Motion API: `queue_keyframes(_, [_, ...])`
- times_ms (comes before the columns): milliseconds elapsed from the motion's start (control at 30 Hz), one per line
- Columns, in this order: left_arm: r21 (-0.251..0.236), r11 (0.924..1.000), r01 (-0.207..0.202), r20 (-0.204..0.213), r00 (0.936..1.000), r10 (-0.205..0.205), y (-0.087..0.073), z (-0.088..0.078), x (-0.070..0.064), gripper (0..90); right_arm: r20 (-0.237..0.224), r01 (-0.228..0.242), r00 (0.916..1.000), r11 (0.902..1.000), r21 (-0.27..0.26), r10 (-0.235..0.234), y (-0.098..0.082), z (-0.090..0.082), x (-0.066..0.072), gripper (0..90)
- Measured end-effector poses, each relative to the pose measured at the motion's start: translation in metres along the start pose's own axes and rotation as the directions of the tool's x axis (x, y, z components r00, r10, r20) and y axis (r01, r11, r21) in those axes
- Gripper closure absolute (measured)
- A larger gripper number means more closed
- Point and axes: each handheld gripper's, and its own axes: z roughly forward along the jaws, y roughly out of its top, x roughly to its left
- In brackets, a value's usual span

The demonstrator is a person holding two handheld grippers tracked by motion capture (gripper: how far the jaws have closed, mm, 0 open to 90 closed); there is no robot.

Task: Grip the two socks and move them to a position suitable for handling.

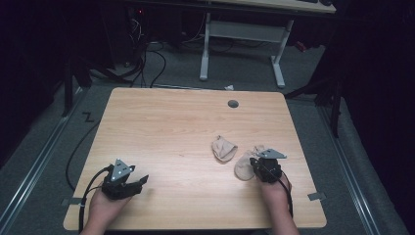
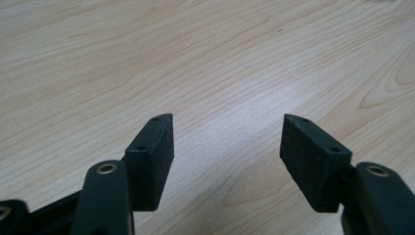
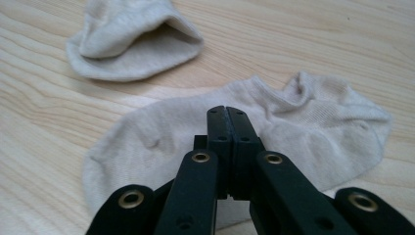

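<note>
Two small beige ankle socks lie on the light wooden table (image 1: 166, 122), right of centre. One sock (image 1: 223, 148) (image 3: 132, 49) is bunched with its mouth open. The other sock (image 1: 243, 167) (image 3: 313, 122) lies flatter, just in front of it. My right gripper (image 1: 254, 164) (image 3: 227, 110) is shut, its tips pressed together right over the flatter sock; I see no fabric between the pads. My left gripper (image 1: 142, 179) (image 2: 227, 132) rests near the table's front left corner, open, with bare wood between its fingers.
A round grey grommet (image 1: 233, 104) sits near the table's far edge. Beyond the table stand a white desk frame (image 1: 242, 39) and dark cables (image 1: 151, 63) on the grey floor. Metal rails (image 1: 34, 166) run along both sides.
</note>
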Motion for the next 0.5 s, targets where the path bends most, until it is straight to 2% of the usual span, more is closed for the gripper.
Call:
queue_keyframes(133, [-0.003, 1.0000, 0.003, 0.006, 1.0000, -0.003, 0.000, 0.000, 0.000, 38.4, 0.011, -0.011, 0.9999, 0.9999, 0.006, 0.011, -0.001, 0.002, -0.005, 89.8])
queue_keyframes(200, [0.000, 0.9999, 0.012, 0.033, 0.9994, -0.012, -0.001, 0.000, 0.000, 39.6, 0.021, -0.011, 0.9997, 0.9999, 0.005, 0.011, -0.002, 0.001, -0.007, 89.8])
queue_keyframes(300, [0.003, 1.0000, 0.008, 0.041, 0.9991, -0.008, -0.001, 0.001, -0.001, 40.8, 0.027, -0.019, 0.9995, 0.9998, 0.005, 0.019, -0.003, 0.001, -0.009, 89.8])
queue_keyframes(500, [0.022, 0.9997, 0.010, 0.066, 0.9978, -0.011, -0.002, 0.003, -0.002, 42.1, 0.030, -0.037, 0.9989, 0.9985, 0.042, 0.035, -0.007, 0.007, -0.015, 90.0])
